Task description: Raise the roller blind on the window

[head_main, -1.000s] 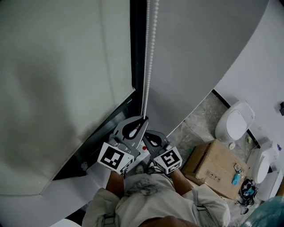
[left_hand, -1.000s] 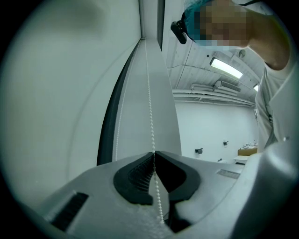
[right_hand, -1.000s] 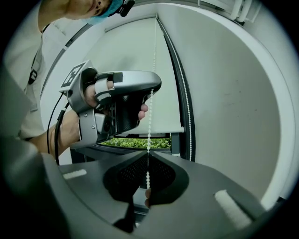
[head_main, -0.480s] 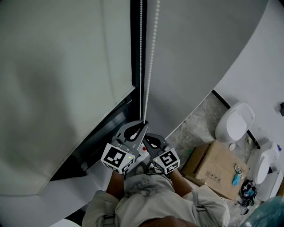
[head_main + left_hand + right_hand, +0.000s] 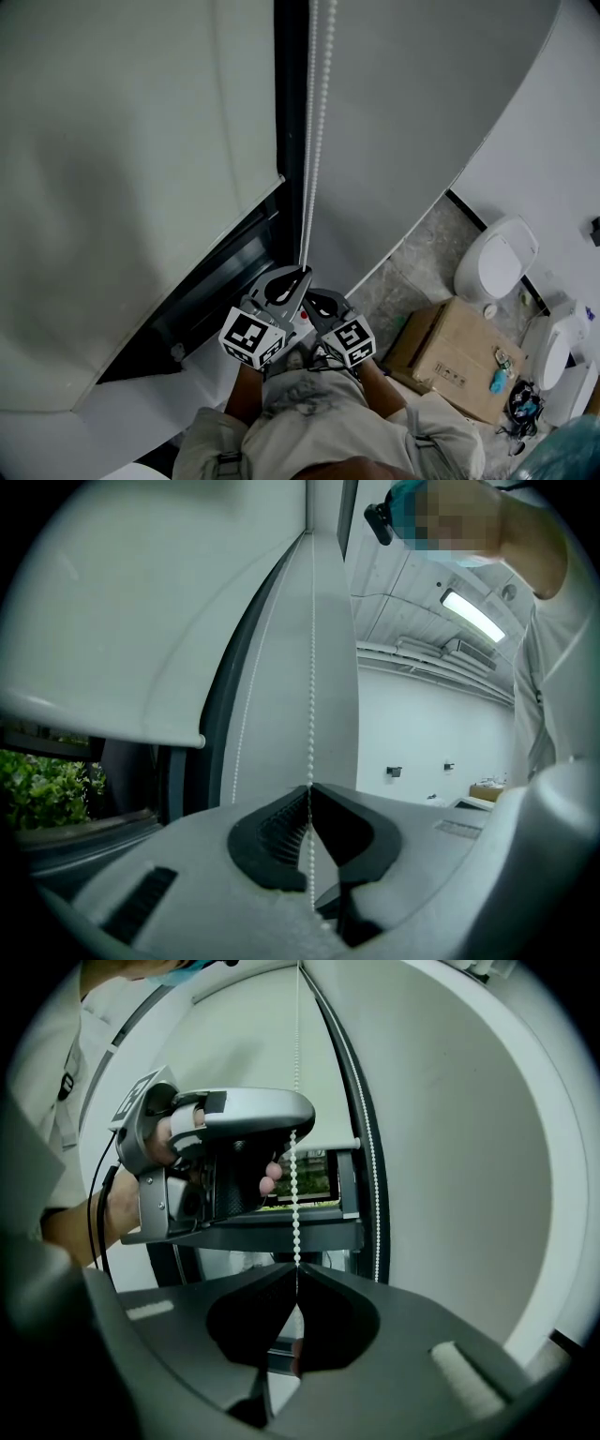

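The white roller blind (image 5: 122, 187) covers most of the window at left, and its bottom bar (image 5: 103, 726) hangs above a dark open strip with green plants (image 5: 47, 780) behind it. A white bead chain (image 5: 314, 122) runs straight down beside the frame. My left gripper (image 5: 304, 271) is shut on the chain (image 5: 312, 667), which passes between its closed pads. Just below it, my right gripper (image 5: 312, 297) is shut on the same chain (image 5: 295, 1213). The left gripper (image 5: 216, 1143) and the hand holding it show in the right gripper view. A second strand (image 5: 373, 1194) hangs by the frame.
A white window sill (image 5: 141, 412) lies below the blind. On the stone floor at right stand a cardboard box (image 5: 459, 366) and two white sanitary fixtures (image 5: 497, 258) (image 5: 553, 352). The person's legs fill the bottom of the head view.
Both grippers have moved a little downward along the chain's line, still shut on it. The blind's bottom edge has risen slightly, showing more dark window.
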{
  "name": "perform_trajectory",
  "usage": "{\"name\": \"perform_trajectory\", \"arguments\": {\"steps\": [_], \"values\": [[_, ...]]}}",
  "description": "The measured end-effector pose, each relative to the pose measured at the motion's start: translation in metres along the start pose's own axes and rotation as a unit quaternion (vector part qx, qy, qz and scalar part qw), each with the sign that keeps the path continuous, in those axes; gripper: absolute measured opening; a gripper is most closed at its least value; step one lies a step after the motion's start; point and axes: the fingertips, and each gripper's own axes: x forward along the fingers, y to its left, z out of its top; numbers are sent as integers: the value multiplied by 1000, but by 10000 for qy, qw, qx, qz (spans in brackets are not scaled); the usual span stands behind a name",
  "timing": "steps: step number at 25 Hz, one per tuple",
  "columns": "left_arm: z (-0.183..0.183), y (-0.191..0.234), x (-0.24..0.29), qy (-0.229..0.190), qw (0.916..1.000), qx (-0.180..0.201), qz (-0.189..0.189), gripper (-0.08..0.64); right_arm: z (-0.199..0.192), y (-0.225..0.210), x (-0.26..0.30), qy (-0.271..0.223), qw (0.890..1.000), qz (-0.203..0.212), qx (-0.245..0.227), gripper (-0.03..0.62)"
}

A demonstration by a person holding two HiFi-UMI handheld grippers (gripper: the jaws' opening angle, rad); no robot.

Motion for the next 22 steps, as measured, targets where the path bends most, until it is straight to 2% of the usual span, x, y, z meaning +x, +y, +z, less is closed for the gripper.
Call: {"name": "perform_trajectory", "arguments": {"steps": [7, 13, 17, 20, 22], "values": [[-12, -1, -1, 64, 10000, -23, 8, 20, -12, 0, -2, 157, 9999, -24, -15, 12], [-9, -1, -2, 55, 10000, 8, 34, 20, -2, 3, -10, 62, 9997, 51, -222, 31], [-8, 2, -3, 39, 10000, 10, 70, 20, 22, 2, -22, -199, 9993, 144, -265, 103], [-9, 4, -3, 33, 10000, 12, 79, 20, 51, -4, -34, -512, 9980, 107, -362, 115], [-9, 3, -2, 25, 10000, 13, 87, 20, 75, -5, -43, -741, 9954, 83, -607, 120]]}}
